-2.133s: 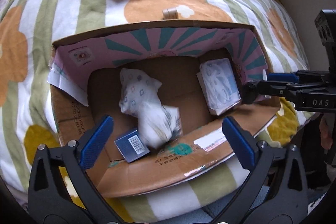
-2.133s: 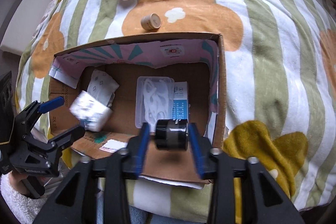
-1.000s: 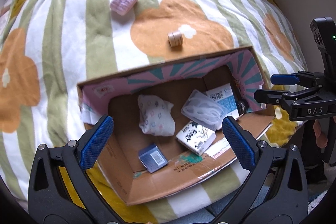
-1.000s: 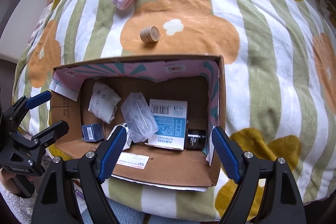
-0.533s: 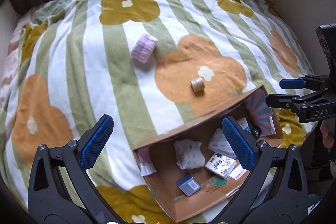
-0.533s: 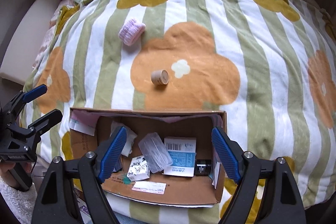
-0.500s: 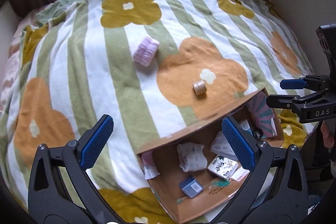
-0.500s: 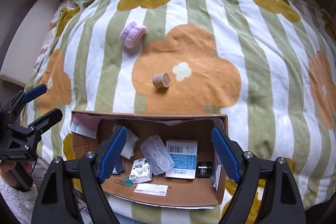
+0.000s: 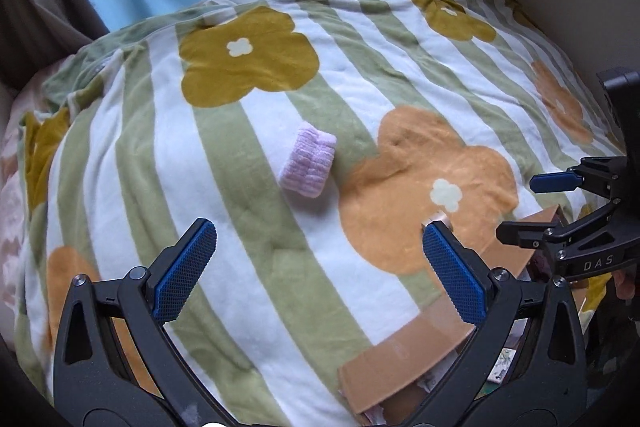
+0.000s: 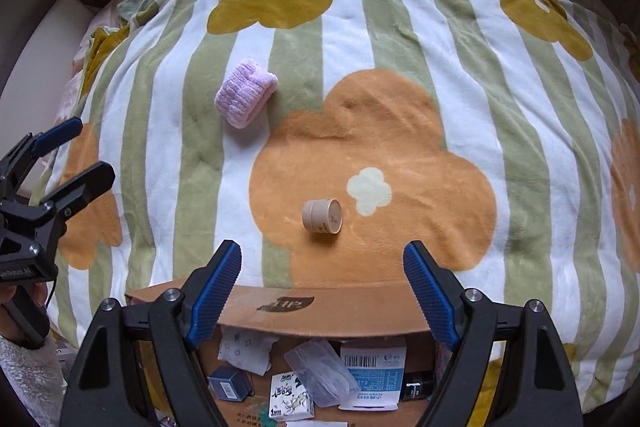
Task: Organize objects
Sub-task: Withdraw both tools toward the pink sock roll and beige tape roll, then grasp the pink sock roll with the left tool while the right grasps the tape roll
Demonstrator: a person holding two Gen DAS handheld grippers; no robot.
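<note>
Both the left gripper (image 9: 316, 259) and right gripper (image 10: 322, 279) are held wide and empty. A jar (image 10: 322, 216) is seen at twelve o'clock of the box (image 10: 320, 311), a pink roll (image 10: 245, 98) at eleven.

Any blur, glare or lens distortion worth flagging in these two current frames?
Left wrist view: slight motion softness on the blanket and cardboard box; strong fisheye curvature, dark vignetted corners. Right wrist view: sharper, the small round tin crisp; same barrel distortion. Soft, even light, no glare in either.

blanket (image 10: 400, 39): plush fleece | box (image 10: 360, 311): matt cardboard | pink roll (image 10: 245, 98): fuzzy knit
</note>
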